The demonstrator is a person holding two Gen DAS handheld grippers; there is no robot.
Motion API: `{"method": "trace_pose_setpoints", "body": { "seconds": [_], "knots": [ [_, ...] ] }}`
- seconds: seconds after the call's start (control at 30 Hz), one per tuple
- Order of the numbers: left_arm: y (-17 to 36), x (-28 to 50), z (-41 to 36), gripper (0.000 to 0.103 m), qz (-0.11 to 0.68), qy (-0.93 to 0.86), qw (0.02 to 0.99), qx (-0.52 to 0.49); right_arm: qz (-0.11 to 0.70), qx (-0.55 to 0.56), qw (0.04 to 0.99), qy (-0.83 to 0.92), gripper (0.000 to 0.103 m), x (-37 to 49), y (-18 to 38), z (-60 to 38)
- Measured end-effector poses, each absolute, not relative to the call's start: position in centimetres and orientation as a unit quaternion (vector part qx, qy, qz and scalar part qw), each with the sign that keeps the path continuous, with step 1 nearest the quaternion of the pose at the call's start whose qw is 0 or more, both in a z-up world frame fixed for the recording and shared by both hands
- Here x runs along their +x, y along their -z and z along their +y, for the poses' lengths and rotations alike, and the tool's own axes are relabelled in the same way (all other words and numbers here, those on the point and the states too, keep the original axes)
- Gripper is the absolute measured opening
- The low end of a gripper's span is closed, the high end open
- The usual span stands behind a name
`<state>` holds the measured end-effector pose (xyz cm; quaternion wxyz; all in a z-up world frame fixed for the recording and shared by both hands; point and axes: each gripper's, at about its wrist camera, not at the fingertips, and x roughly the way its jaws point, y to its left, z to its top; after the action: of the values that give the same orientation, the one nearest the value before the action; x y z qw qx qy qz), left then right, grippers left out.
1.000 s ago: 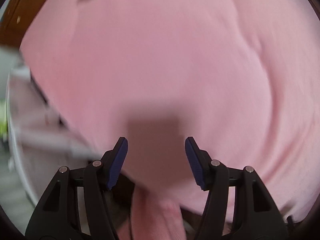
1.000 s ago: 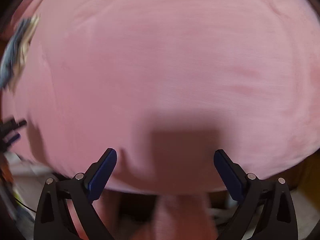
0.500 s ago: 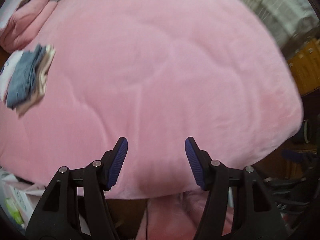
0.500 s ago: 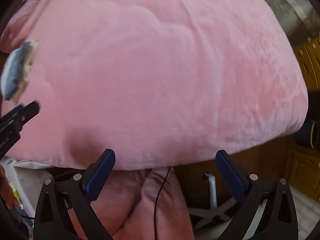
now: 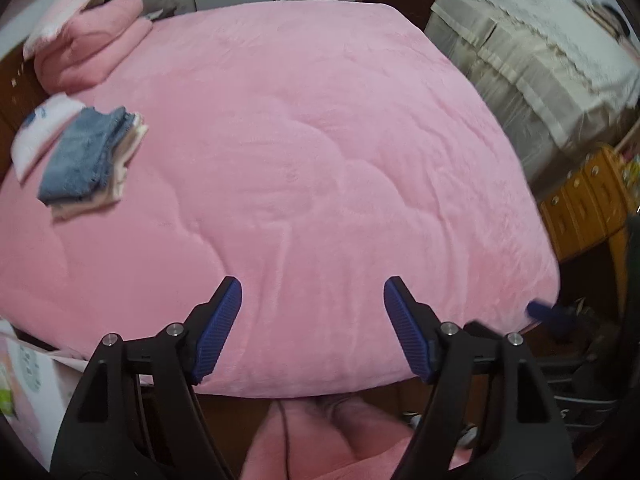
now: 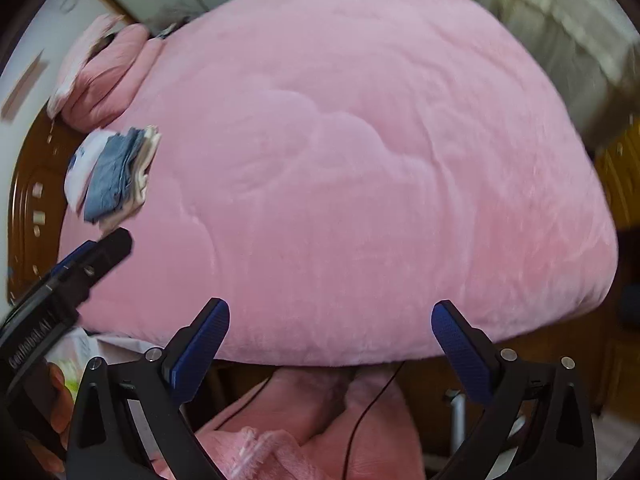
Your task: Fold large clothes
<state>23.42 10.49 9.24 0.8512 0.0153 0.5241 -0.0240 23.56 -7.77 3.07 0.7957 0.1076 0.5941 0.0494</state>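
Above the bed's [image 5: 320, 140] near edge, left gripper [image 5: 312, 328] opening and right gripper [image 6: 330, 344] wide, both empty; a careless sweep could topple the folded stack [image 5: 80, 160] near its left edge

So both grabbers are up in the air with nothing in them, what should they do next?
Probably reach for another garment to fold. The left gripper is opening with nothing between its fingers, and the right gripper is open and empty too. The folded pile already sits on the pink bedspread, whose middle is bare. Pink fabric lies bunched below the bed edge; whether it is clothing is unclear.
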Motion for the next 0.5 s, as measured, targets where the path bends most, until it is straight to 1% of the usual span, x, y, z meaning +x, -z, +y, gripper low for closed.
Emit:
{"method": "trace_pose_setpoints", "body": {
  "seconds": [0.1, 0.17, 0.23, 0.3, 0.37, 0.47, 0.5],
  "knots": [
    [-8.6, 21.6, 10.7, 0.074, 0.53, 0.003, 0.848, 0.014, 0.598, 0.091, 0.795, -0.054, 0.102, 22.2, -3.9, -6.3],
    [-7.8, 21.4, 11.2, 0.077, 0.538, 0.0, 0.843, 0.011, 0.599, 0.083, 0.795, -0.045, 0.102, 21.5, -4.3, -6.0],
    [-7.5, 21.1, 11.9, 0.083, 0.539, -0.014, 0.842, 0.011, 0.589, 0.089, 0.802, -0.039, 0.102, 20.8, -4.4, -6.0],
    [-7.2, 20.7, 12.5, 0.083, 0.536, -0.02, 0.844, 0.011, 0.573, 0.093, 0.814, -0.035, 0.102, 20.1, -5.4, -5.9],
    [-7.2, 20.2, 12.9, 0.085, 0.532, -0.028, 0.846, 0.006, 0.567, 0.086, 0.819, -0.039, 0.102, 19.7, -5.3, -5.5],
    [-6.9, 19.9, 13.6, 0.093, 0.534, -0.04, 0.844, -0.011, 0.566, 0.071, 0.82, -0.052, 0.102, 19.3, -5.7, -4.6],
    [-6.8, 19.8, 13.8, 0.1, 0.536, -0.044, 0.843, -0.015, 0.565, 0.066, 0.821, -0.055, 0.102, 19.1, -5.9, -4.4]
  ]
}}
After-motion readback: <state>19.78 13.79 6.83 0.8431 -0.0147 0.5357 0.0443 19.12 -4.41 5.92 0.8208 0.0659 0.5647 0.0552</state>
